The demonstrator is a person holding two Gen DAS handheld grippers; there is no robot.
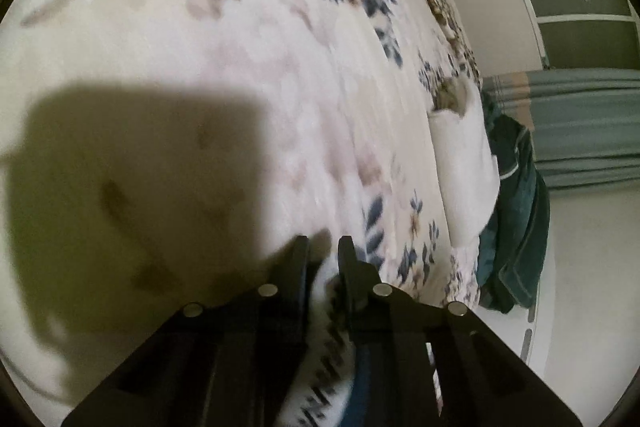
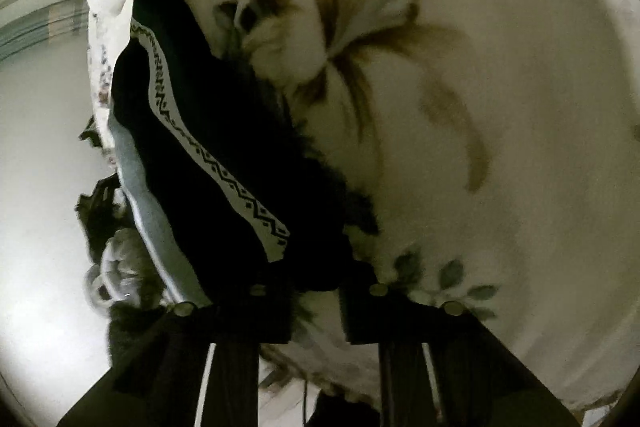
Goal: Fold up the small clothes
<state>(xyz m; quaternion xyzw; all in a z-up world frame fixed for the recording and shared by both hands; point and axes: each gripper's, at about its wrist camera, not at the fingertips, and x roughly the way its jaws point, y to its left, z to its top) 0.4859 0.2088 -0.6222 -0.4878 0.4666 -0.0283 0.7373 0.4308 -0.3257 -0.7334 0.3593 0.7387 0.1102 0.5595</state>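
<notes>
The small dark garment with a white zigzag-patterned band (image 2: 192,131) hangs stretched from the right gripper (image 2: 316,291), whose jaws pinch its near corner; it drapes over the edge of the cream floral bedspread (image 2: 500,147). The left gripper (image 1: 323,259) is nipped onto the patterned hem. No finished fold shows, so folding looks barely begun, with laying flat and creasing left.

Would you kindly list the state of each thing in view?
Left claw: shut on the patterned band.
Right claw: shut on the dark garment.
Dark garment: lifted, stretched over the floral bedspread.
Teal cloth: hanging off the bed's edge.
</notes>
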